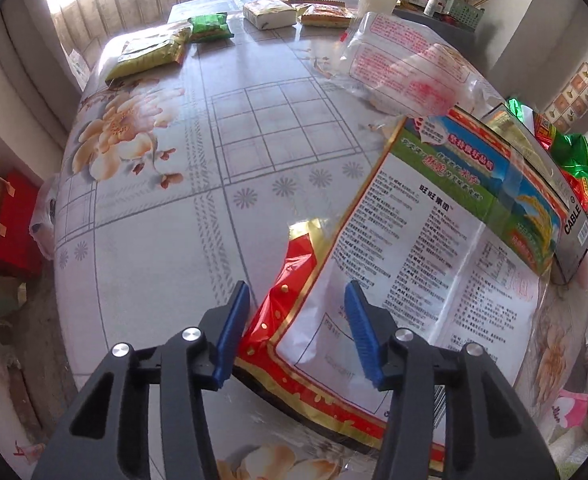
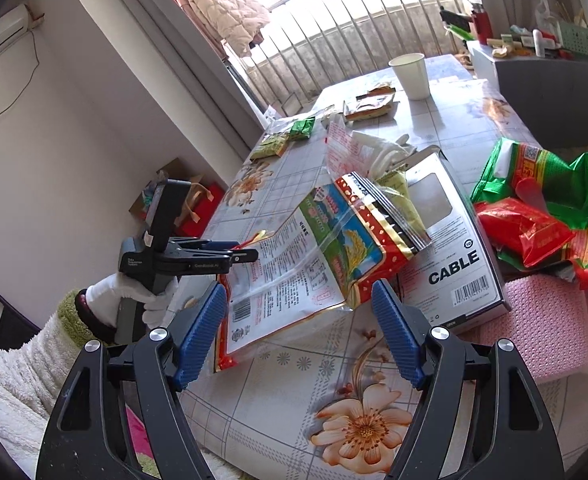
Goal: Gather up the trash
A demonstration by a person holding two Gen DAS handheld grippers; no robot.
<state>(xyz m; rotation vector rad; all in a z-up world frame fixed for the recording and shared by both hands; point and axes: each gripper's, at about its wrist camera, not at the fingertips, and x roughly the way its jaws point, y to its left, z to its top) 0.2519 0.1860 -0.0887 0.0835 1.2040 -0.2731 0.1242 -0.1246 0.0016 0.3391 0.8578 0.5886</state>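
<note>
the large snack bag, white with printed text and a red-and-gold border, lies flat across the lower right of your left wrist view, its far end leaning on a black box marked "cable". your left gripper points steeply down at the bag's near corner; its blue pads straddle the red edge with a gap on either side, so nothing is gripped. in the right wrist view the same bag sits at centre frame, the cable box just right of it, and a heap of green and red wrappers at the far right. your right gripper hovers wide apart at the bottom of the frame, empty, above the flowered surface. your gloved left hand shows at the left, holding the other gripper by the bag's edge. a paper cup and small green packets lie further up the surface.
</note>
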